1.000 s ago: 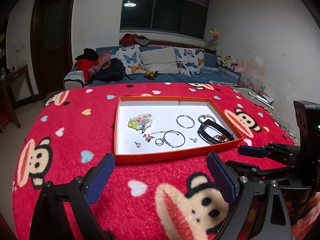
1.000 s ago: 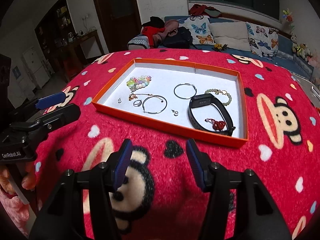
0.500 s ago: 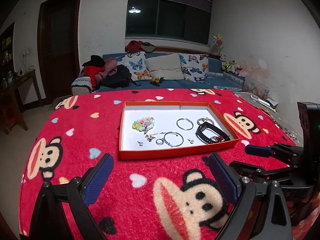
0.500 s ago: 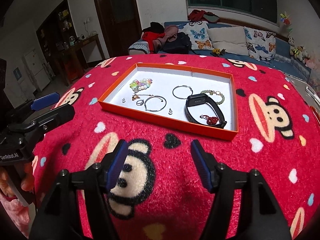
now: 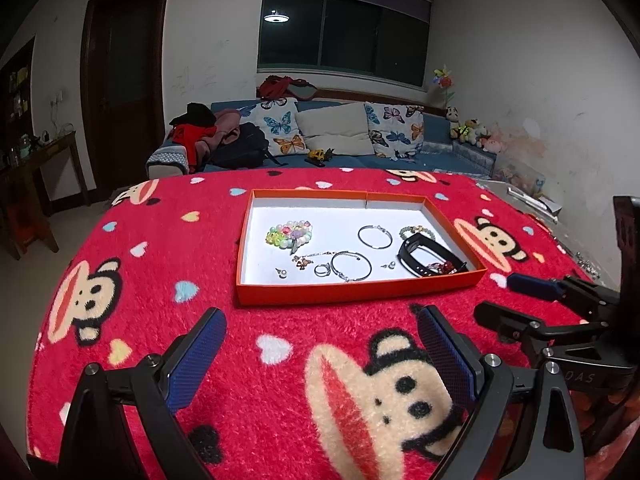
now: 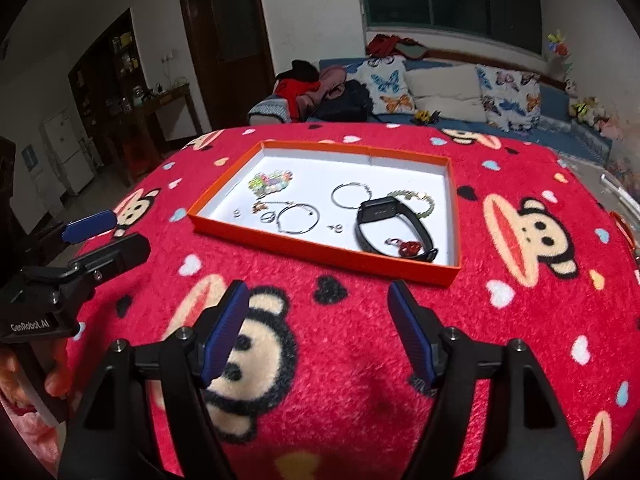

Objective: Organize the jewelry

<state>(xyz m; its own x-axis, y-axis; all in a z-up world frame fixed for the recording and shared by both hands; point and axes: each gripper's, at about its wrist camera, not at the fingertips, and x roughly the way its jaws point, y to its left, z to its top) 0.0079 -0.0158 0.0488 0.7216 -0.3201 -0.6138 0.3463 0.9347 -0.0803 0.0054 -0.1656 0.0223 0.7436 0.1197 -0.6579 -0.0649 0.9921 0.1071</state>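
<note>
An orange tray (image 5: 352,293) (image 6: 320,250) with a white floor sits on the red monkey-print cloth. It holds a pastel bead bracelet (image 5: 289,234) (image 6: 270,181), silver bangles (image 5: 351,266) (image 6: 298,218), a green bead bracelet (image 5: 416,232), a black wristband (image 5: 430,256) (image 6: 390,226), a red charm (image 6: 408,247), a ring and small earrings. My left gripper (image 5: 322,350) is open and empty, near side of the tray. My right gripper (image 6: 318,328) is open and empty, also short of the tray.
The red cloth (image 5: 132,280) covers a round table. The right gripper also shows at the right in the left wrist view (image 5: 560,312); the left gripper shows at the left in the right wrist view (image 6: 80,264). A sofa with cushions (image 5: 336,128) stands behind.
Both grippers have pulled back and risen away from the tray, which now looks smaller and farther. Both stay open. The jewelry has not moved.
</note>
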